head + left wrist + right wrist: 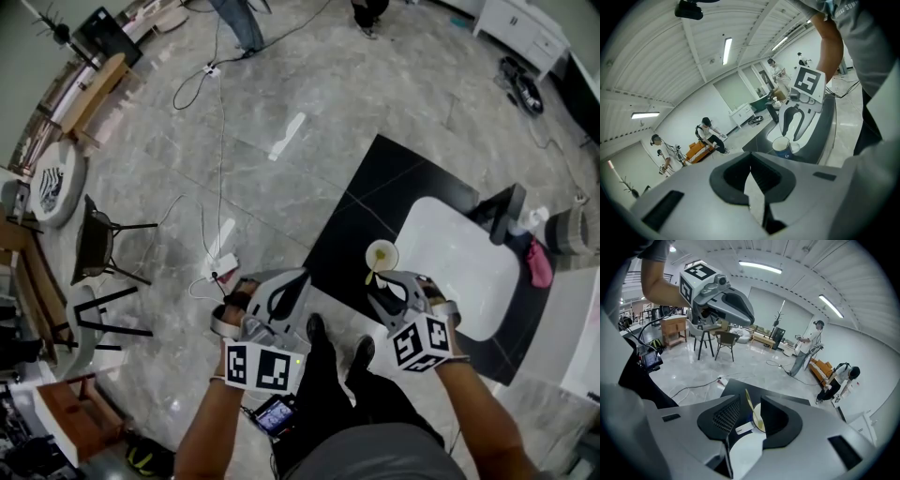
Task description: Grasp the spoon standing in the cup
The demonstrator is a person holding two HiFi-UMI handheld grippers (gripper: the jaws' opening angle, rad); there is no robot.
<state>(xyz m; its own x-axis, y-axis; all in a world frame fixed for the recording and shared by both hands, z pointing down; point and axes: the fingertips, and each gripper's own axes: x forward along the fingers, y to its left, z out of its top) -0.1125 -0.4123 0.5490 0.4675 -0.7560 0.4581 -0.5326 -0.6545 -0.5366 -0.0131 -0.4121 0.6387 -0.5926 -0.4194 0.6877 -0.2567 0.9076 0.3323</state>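
**Right jaws open around the spoon, grip not yet made**

Head view: I hold both tools low in front of me. The cup [382, 255] stands at the near left edge of the white surface [459, 253], and the spoon [371, 276] leans out of it toward me. My right gripper [386, 284] points straight at it from the near side. My left gripper [286, 286] hangs well off to the left over the floor and takes no part.

Left gripper view: my left jaws meet at the tips with nothing between them. The cup shows far off, under the right gripper.

Right gripper view: my right jaws stand wide apart. The spoon's handle rises at a slant in the gap between them and, as far as I can tell, touches neither pad. The cup sits just beyond.

I judge the approach all but finished, with only the closing left. The next move calls for centring the slanted handle between the pads and then closing gently. An off-centre pinch could slide the spoon round the rim or tip the cup.
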